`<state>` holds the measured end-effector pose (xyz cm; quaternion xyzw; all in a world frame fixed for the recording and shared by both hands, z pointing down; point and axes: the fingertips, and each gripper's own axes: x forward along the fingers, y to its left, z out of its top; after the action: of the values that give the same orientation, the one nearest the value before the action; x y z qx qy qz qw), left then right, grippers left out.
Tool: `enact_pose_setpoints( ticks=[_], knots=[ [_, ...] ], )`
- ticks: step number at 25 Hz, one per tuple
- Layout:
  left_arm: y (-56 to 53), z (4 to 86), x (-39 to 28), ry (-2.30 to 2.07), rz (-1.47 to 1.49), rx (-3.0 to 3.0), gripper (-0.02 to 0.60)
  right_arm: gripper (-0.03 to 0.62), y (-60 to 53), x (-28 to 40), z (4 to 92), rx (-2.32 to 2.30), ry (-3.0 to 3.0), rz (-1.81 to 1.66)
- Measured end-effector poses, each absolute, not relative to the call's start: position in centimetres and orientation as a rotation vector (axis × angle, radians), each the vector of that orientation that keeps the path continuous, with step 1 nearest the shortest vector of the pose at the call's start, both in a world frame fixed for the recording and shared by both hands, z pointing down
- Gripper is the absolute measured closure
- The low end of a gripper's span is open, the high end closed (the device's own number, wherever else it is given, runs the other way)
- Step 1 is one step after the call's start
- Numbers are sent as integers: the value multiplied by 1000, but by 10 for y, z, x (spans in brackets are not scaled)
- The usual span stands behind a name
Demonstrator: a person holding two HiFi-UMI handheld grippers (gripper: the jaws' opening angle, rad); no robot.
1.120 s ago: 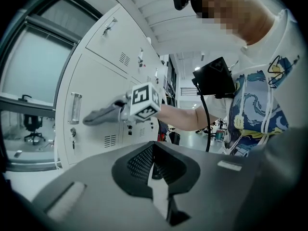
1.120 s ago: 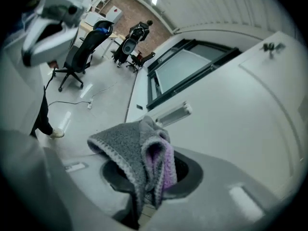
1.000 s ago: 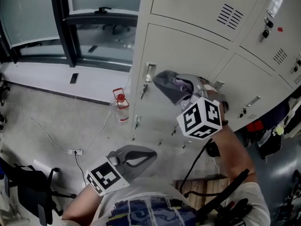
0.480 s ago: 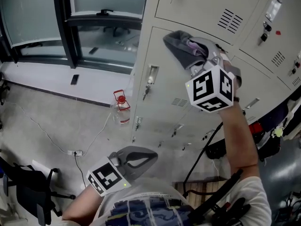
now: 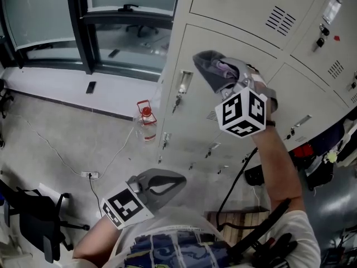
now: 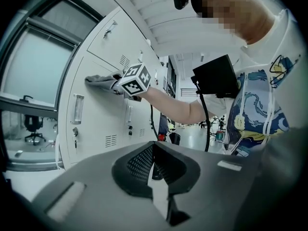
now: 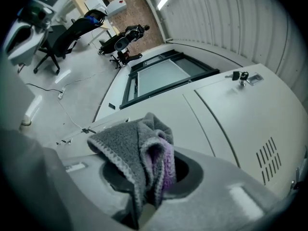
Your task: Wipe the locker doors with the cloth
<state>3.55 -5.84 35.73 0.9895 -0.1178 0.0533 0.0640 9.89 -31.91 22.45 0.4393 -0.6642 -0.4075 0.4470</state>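
Note:
A grey cloth [image 5: 213, 67] with a purple inner fold lies pressed on the upper part of a beige locker door [image 5: 195, 121]. My right gripper [image 5: 236, 84] is shut on it, the marker cube just behind. In the right gripper view the cloth [image 7: 137, 150] bunches out between the jaws of the right gripper [image 7: 144, 179], against the door [image 7: 211, 129]. My left gripper [image 5: 177, 180] hangs low near the person's body, shut and empty. The left gripper view has that gripper [image 6: 154, 150] with its jaws together, and the cloth [image 6: 100, 80] far off on the door.
Latches with keys [image 5: 182, 88] and vent slots [image 5: 280, 20] stand out from the locker doors. On the floor by the lockers are a red-capped bottle [image 5: 146, 121], a power strip [image 5: 89, 175] with cables and a black chair [image 5: 39, 222]. A window [image 5: 61, 21] lies left.
The right gripper swept the cloth from the door's middle up to near its top, then came slightly back down. The left gripper has stayed put.

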Motion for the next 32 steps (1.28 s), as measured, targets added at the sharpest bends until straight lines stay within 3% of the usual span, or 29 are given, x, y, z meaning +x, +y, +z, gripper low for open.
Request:
enact_pose_setpoints(
  ticks=[32],
  knots=[
    [-62, 362, 25, -433, 214, 2948, 578, 507, -322, 101, 504, 739, -1627, -676]
  ],
)
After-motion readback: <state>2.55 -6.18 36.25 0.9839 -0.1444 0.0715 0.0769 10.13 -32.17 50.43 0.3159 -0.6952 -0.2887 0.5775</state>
